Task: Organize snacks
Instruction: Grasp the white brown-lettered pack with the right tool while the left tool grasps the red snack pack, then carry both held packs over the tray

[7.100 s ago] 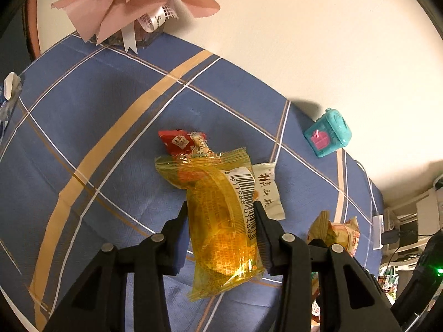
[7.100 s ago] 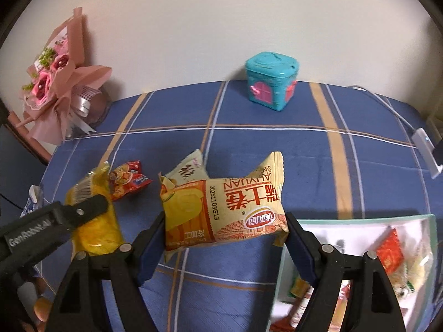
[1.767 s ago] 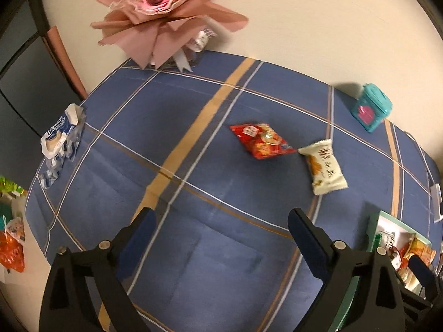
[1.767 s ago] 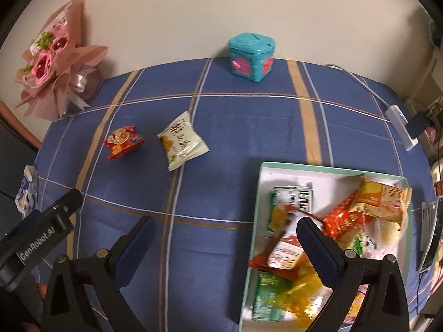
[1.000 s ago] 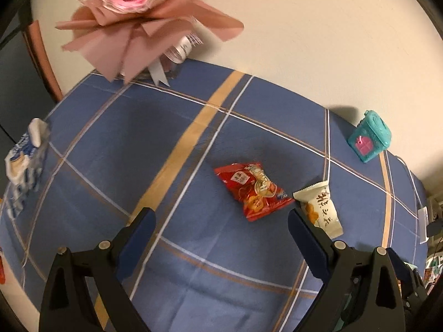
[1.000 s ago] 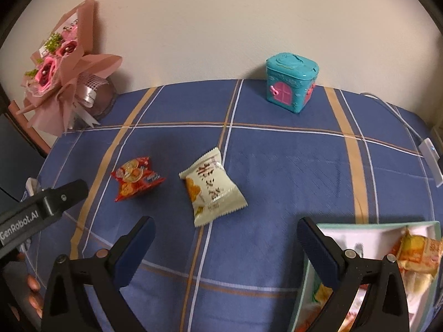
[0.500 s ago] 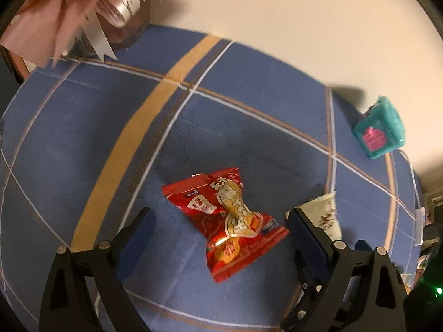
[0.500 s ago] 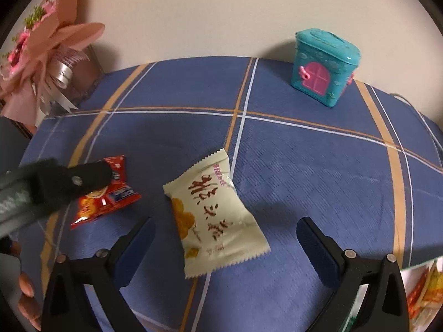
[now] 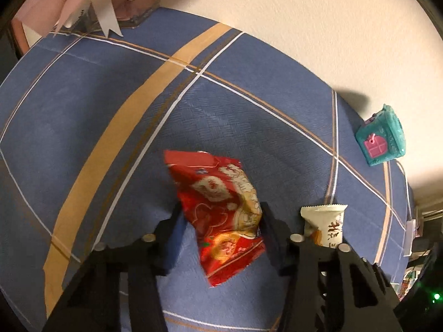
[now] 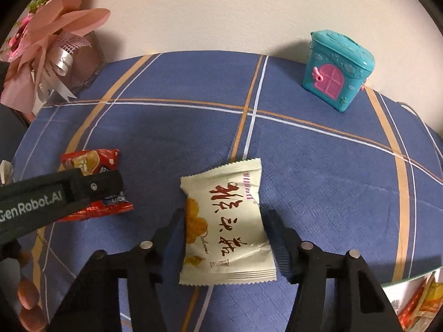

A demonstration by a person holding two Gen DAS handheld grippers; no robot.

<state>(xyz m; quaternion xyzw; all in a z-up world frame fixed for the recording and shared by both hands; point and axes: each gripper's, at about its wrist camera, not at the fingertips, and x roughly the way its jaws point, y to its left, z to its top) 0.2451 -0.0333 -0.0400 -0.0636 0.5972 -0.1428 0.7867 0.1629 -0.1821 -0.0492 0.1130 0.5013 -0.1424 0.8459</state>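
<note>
Your worktop (image 10: 318, 166), under a blue cloth with orange and white stripes, runs up to a pale wall at its far edge. At the far left corner stands a pink bouquet (image 10: 52, 33) with a white ribbon; near the far right corner sits a teal house-shaped box (image 10: 337, 69) with a pink door. At the near right corner, the rim of a light green tray (image 10: 409, 278) shows, with snack packs inside.

Your left claw (image 9: 221, 232) is closing around the red snack packet (image 9: 221, 215), which lies on the cloth towards the left side of the worktop; its right finger touches the packet's edge, the left one looks just clear of it.

Your right claw (image 10: 224, 232) is closing around the cream snack packet (image 10: 227, 221), which lies near the middle of the worktop, just right of the red one; both fingers meet the packet's sides, which pinch in slightly.

Your fingertips (image 10: 27, 304) show at the lower left.
</note>
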